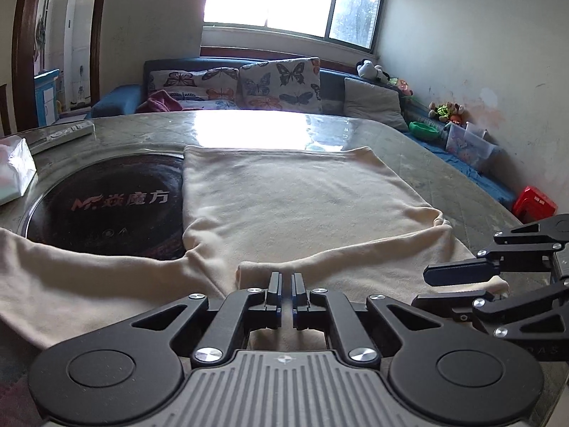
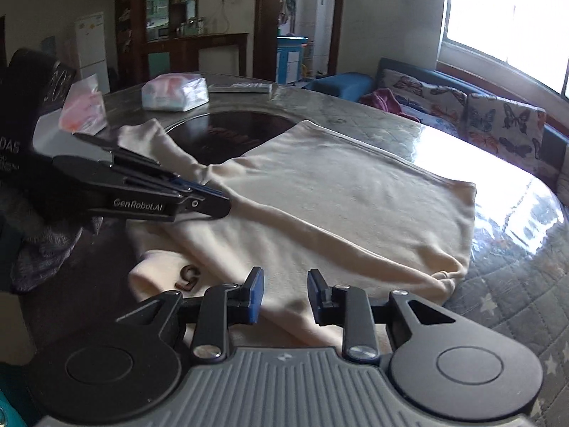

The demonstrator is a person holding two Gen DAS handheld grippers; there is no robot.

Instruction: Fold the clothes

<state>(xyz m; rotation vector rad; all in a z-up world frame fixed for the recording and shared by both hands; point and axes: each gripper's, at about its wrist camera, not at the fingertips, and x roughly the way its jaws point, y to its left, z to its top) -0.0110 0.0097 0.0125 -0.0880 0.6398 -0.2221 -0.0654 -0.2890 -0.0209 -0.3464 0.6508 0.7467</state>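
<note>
Left wrist view: cream long-sleeved top (image 1: pixel 284 195) lies spread on the desk (image 1: pixel 444 163), body flat toward the far side, one sleeve (image 1: pixel 71 277) trailing out to the left past the dark round hotplate (image 1: pixel 106 199) set into the desktop. Other sleeve (image 1: pixel 373 245) already lies diagonally across the body.

Handling judgement: thin knit, light and limp, no stiffness. It should drape and drag rather than hold a shape, and the glossy desk cover probably lets it slide if pulled from one point. Best holds look like hem, cuff or a doubled fold edge, where layers are thicker and pinch cleanly.

Left tongs (image 1: pixel 286 281): fingers closed almost together, pinched on a small rolled ridge of the top near its near edge. Cloth bunches just ahead of the tips.

Right tongs (image 2: pixel 285 293): jaws partly open, blue pads apart, nothing clamped. They hover over the near part of the top; contact with cloth cannot be told. In the right wrist view, the left tongs (image 2: pixel 199 195) come in from the left, tips down on the fabric.

Also on desk: tissue pack (image 2: pixel 174 94), remote (image 1: pixel 67 135), both well clear of the top.
</note>
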